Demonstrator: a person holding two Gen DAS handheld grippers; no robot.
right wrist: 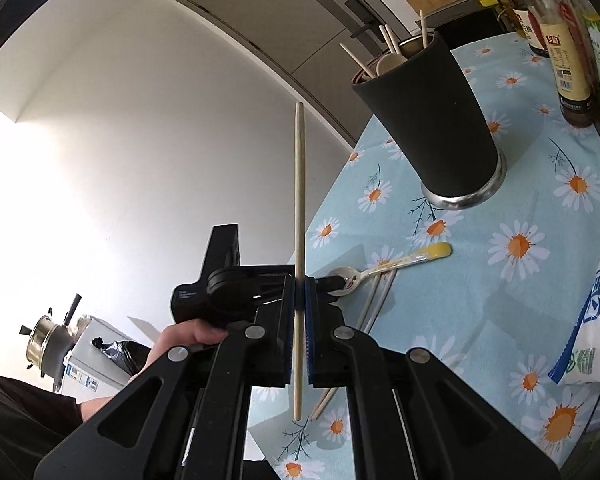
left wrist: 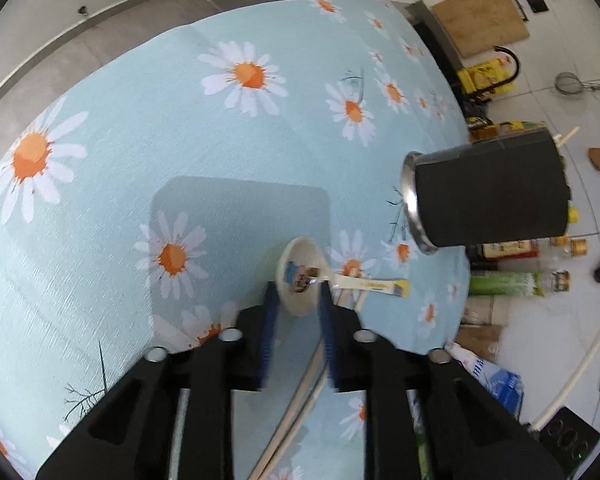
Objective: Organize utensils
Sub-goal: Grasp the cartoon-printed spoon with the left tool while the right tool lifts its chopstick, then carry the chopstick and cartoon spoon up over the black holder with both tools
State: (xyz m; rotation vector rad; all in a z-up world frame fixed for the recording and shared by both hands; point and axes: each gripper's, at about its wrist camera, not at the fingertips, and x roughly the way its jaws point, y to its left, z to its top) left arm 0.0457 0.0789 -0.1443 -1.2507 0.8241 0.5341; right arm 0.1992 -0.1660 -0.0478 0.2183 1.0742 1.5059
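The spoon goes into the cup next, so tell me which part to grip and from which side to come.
Grip the spoon by its bowl, across the rims, coming down from the bowl end. Its yellow handle rests across the loose chopsticks, so a pinch there would likely catch them; the bowl lies clear of them. The left gripper already has it that way.

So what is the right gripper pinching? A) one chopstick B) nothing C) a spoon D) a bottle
A: in the right wrist view the right gripper is shut on a single chopstick that stands upright between its fingers, while the spoon lies on the tablecloth.
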